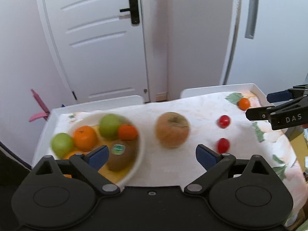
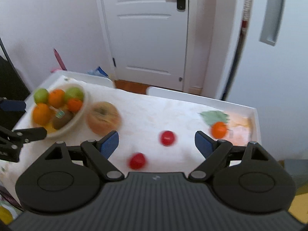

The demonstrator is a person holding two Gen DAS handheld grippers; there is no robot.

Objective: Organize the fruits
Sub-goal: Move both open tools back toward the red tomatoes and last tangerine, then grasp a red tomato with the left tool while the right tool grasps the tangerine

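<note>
A white bowl on the left of the cloth holds two green apples, several oranges and a kiwi with a sticker. To its right stands a big brownish apple. Further right lie two small red fruits and a small orange. My left gripper is open above the near edge, its left finger over the bowl, nothing between the pads. My right gripper is open above the red fruits, touching nothing. The small orange sits just past its right finger.
The fruit lies on a white floral cloth inside a white table with a raised rim. Behind it are a white door and a cabinet. A pink object leans at the far left.
</note>
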